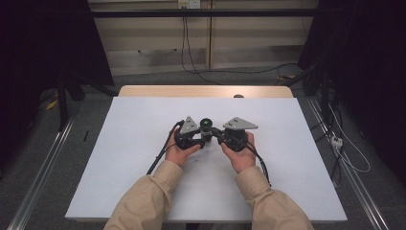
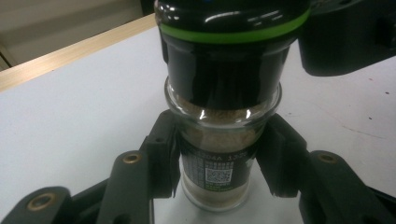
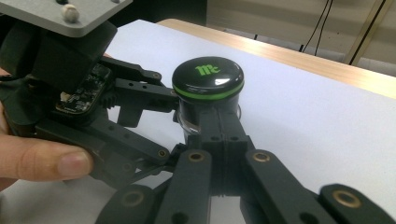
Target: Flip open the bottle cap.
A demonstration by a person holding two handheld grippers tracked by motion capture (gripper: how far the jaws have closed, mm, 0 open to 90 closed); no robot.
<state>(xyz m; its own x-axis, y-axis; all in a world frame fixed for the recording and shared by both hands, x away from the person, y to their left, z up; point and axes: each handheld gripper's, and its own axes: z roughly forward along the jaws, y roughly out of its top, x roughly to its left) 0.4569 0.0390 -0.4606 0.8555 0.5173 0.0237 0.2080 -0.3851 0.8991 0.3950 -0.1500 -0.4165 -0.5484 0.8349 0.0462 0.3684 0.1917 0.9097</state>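
One glass spice jar (image 2: 219,140) with a black green-ringed lid stood mid-table (image 1: 143,124), well clear of its edges, clamped by the left gripper (image 2: 219,163); the right gripper's (image 3: 219,126) jaws were pressed together against it.

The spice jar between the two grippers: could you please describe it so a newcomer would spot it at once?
On the white table, look midway between the person's hands. The spice jar stands upright there, clear glass with pale powder inside. Its black cap, green-ringed with a green logo, sets it apart from the all-black grippers.

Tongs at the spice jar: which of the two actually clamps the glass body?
The left tongs: its jaws grip the spice jar on both sides of the glass, below the black cap. The right tongs has its jaws pressed together.
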